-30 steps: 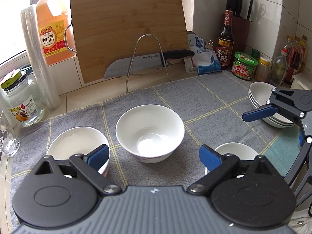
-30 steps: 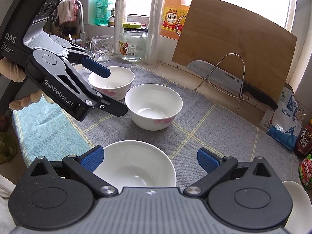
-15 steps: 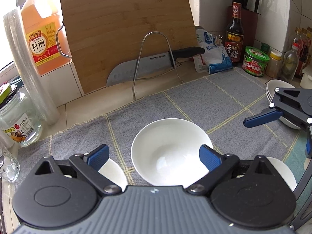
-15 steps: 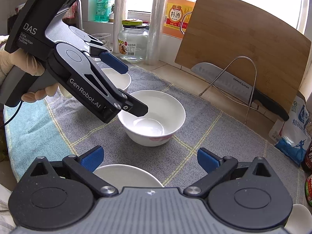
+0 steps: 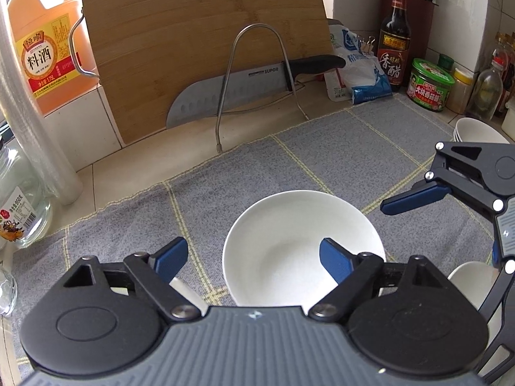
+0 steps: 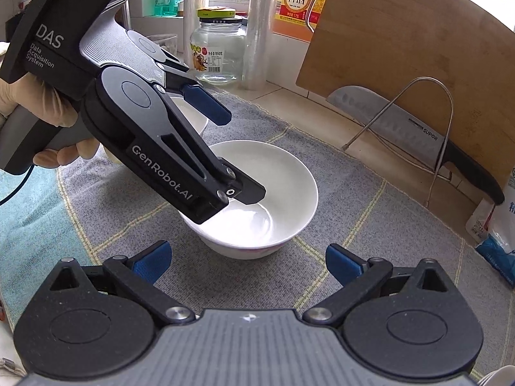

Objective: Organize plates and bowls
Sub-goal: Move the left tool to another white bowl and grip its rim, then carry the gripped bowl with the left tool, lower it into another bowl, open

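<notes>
A white bowl [image 5: 289, 241] sits mid-mat in the left wrist view. My left gripper [image 5: 252, 257] straddles its left rim, one finger [image 5: 334, 259] inside and the other outside on the mat. Its jaws are closing and the pads do not press on the rim. The right wrist view shows the same bowl [image 6: 273, 186] with the left gripper [image 6: 241, 154] reaching in from the left, held by a gloved hand [image 6: 61, 154]. My right gripper [image 6: 248, 262] stands open just short of the bowl, nothing between its fingers. A second bowl [image 6: 196, 122] is partly hidden behind the left gripper.
A third bowl [image 5: 466, 286] lies at lower right, and a bowl stack [image 5: 473, 128] farther right. Behind the grey checked mat [image 5: 322, 160] stand a cutting board [image 5: 199, 32], a knife [image 5: 231, 90] on a wire rack, an orange jug [image 5: 42, 48], a glass jar [image 6: 217, 51] and condiment bottles [image 5: 394, 41].
Both grippers moved forward and down toward the middle bowl. The left jaws narrowed, and one finger now sits inside the bowl. The near bowl slipped out of the right wrist view.
</notes>
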`<state>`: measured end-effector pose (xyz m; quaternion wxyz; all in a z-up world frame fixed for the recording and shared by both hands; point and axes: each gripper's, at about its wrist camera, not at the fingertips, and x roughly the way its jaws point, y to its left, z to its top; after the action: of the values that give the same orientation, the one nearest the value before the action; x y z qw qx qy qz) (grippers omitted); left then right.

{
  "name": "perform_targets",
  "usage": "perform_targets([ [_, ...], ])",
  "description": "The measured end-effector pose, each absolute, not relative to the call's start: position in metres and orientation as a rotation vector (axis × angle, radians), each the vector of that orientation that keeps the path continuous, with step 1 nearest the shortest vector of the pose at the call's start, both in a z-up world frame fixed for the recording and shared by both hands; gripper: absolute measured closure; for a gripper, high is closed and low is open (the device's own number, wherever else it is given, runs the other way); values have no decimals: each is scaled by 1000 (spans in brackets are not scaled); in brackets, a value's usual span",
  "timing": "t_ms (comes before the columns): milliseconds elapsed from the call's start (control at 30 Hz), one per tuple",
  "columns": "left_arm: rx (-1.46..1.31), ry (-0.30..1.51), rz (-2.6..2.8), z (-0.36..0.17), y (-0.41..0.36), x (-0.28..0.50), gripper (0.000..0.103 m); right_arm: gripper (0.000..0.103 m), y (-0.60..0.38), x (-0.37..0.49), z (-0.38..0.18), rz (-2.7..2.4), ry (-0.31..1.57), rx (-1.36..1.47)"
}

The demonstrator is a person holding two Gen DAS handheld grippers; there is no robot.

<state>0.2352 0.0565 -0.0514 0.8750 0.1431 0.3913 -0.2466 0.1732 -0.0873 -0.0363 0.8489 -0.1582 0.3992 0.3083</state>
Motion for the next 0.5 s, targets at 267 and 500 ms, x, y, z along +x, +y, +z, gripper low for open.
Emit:
perform_targets([
  [267, 316, 838, -548, -57, 50, 240, 28, 0, -79, 182, -43, 646, 855, -365],
  [500, 308, 859, -565, -62, 49, 245, 37, 11, -77, 187, -44, 637, 848, -367],
])
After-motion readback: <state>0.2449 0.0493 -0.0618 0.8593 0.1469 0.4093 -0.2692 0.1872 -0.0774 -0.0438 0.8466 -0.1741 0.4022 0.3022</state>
